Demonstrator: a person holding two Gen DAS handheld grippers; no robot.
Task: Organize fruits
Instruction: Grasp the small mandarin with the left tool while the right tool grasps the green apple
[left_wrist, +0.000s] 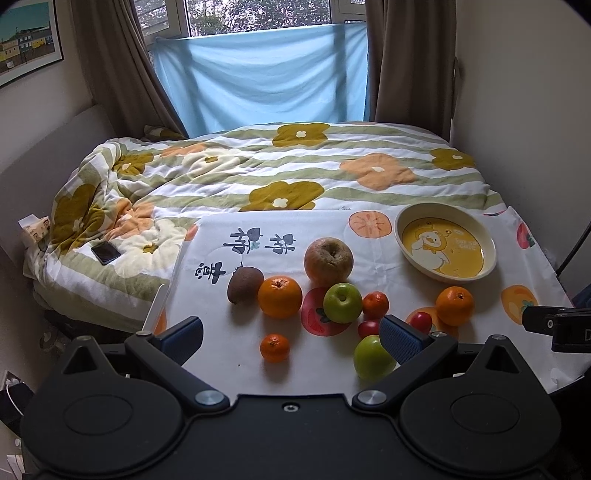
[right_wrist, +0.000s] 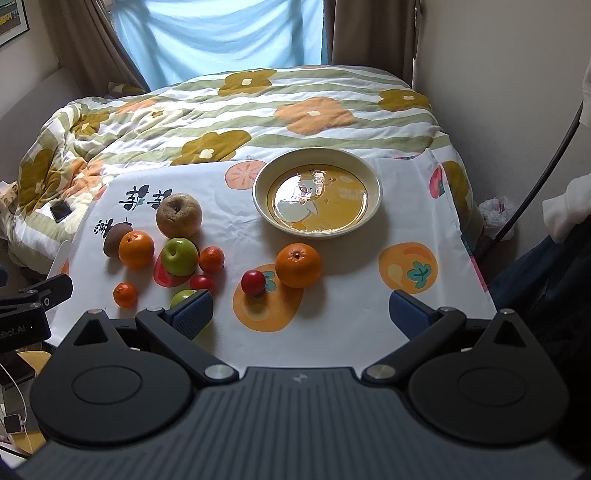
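Fruits lie on a white printed cloth (left_wrist: 236, 365) (right_wrist: 332, 254): a brown apple (left_wrist: 328, 260) (right_wrist: 178, 215), a kiwi (left_wrist: 243, 283), two large oranges (left_wrist: 279, 297) (right_wrist: 298, 265), two green apples (left_wrist: 342, 302) (left_wrist: 370, 357), small mandarins (left_wrist: 274, 347) and small red fruits (right_wrist: 253, 283). An empty cream and yellow bowl (left_wrist: 491, 254) (right_wrist: 371, 199) stands at the back right. My left gripper (left_wrist: 291, 338) is open, above the near fruits. My right gripper (right_wrist: 301, 315) is open and empty, near the front edge.
The cloth covers a board on a bed with a flowered quilt (left_wrist: 295, 166). A phone (left_wrist: 106, 252) lies on the quilt at the left. Walls stand close on both sides. A black cable (right_wrist: 546, 166) hangs at the right.
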